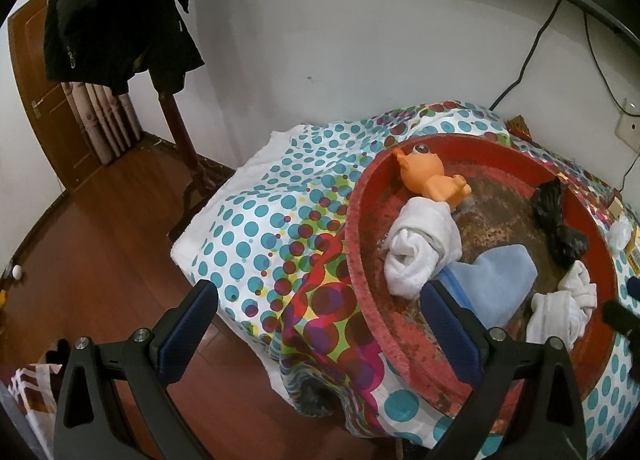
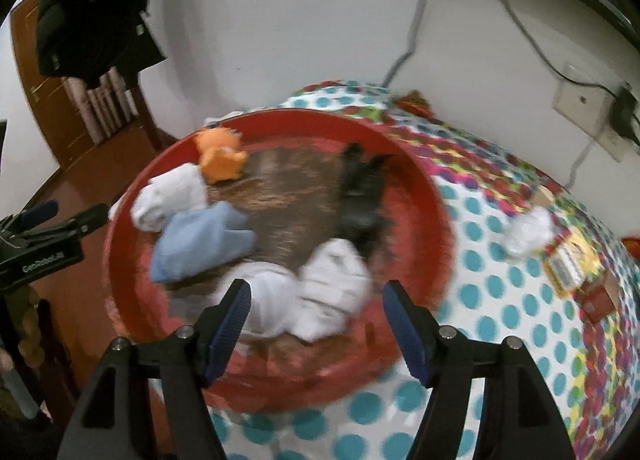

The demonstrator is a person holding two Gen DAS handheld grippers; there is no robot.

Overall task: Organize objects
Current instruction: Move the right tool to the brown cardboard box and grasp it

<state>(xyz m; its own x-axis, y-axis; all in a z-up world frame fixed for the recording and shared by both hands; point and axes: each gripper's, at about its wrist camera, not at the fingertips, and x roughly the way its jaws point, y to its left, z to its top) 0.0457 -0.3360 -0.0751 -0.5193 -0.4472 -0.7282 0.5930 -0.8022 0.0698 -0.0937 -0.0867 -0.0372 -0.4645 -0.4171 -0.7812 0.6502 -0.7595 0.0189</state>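
Note:
A round red tray (image 1: 362, 252) (image 2: 132, 179) sits on a table under a dotted cloth (image 1: 256, 219). In it lie an orange toy animal (image 1: 430, 175) (image 2: 220, 157), a rolled white sock (image 1: 416, 248) (image 2: 170, 195), a light blue sock (image 1: 492, 280) (image 2: 200, 238), a black bundle (image 1: 558, 219) (image 2: 360, 195) and a crumpled white sock (image 1: 564, 308) (image 2: 320, 300). My left gripper (image 1: 320, 300) is open and empty over the tray's left rim. My right gripper (image 2: 316, 302) is open and empty, just above the crumpled white sock. That view is blurred.
A white crumpled item (image 2: 528, 232) and small yellow and red boxes (image 2: 572, 260) lie on the cloth right of the tray. A black coat (image 1: 116, 11) hangs on a wooden stand at the left. Cables (image 1: 524, 59) and a wall socket (image 2: 584, 103) are behind. The floor is wood (image 1: 100, 260).

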